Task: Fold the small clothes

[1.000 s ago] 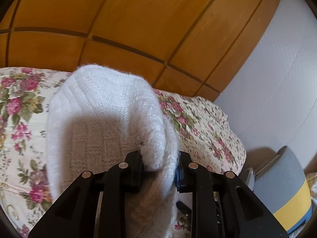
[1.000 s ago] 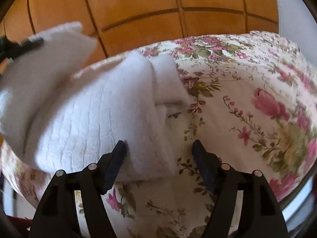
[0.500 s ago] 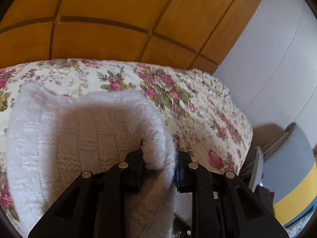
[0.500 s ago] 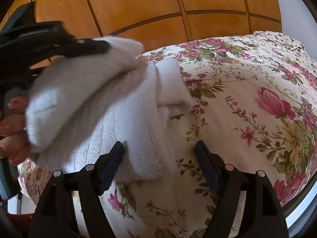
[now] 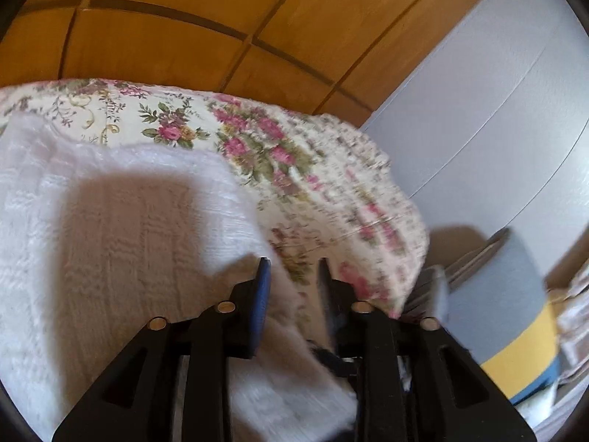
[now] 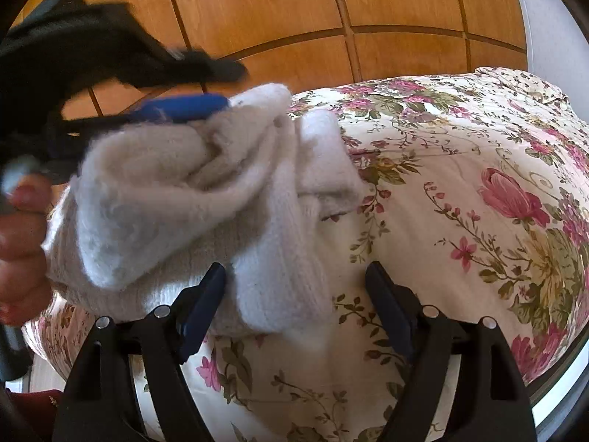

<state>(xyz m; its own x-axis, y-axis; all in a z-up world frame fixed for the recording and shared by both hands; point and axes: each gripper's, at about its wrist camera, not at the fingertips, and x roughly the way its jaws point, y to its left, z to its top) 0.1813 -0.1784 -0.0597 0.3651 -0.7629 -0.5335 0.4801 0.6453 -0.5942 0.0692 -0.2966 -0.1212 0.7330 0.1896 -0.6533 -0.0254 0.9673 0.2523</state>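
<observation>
Lying on the floral bedspread (image 6: 460, 191), folded over on itself: a white knitted garment (image 6: 176, 221), fuzzy and ribbed, its upper fold bunching up beside the left gripper (image 6: 228, 84).

Left gripper (image 5: 291, 261): having just been opening, jaws now standing partly apart, one edge of the white knit (image 5: 121, 243) lying between the fingers, touching the blue pad of the left finger (image 5: 262, 287) but not being pinched. Seen from the right wrist camera, hovering just above the top fold, upper black finger well clear of the cloth, lower blue-padded finger brushing its fuzzy crest. Being held by a hand (image 6: 20, 243) at the frame's left edge.

Right gripper (image 6: 296, 272): jaws having just been opening, now spreading wide, pressing nothing. Near corner of the knit lying between the fingers, close against the left finger (image 6: 206, 294); bare bedspread beside the right finger (image 6: 386, 302).

Standing beyond the fingertips, behind the bed: a wooden panelled wall (image 5: 176, 37).
</observation>
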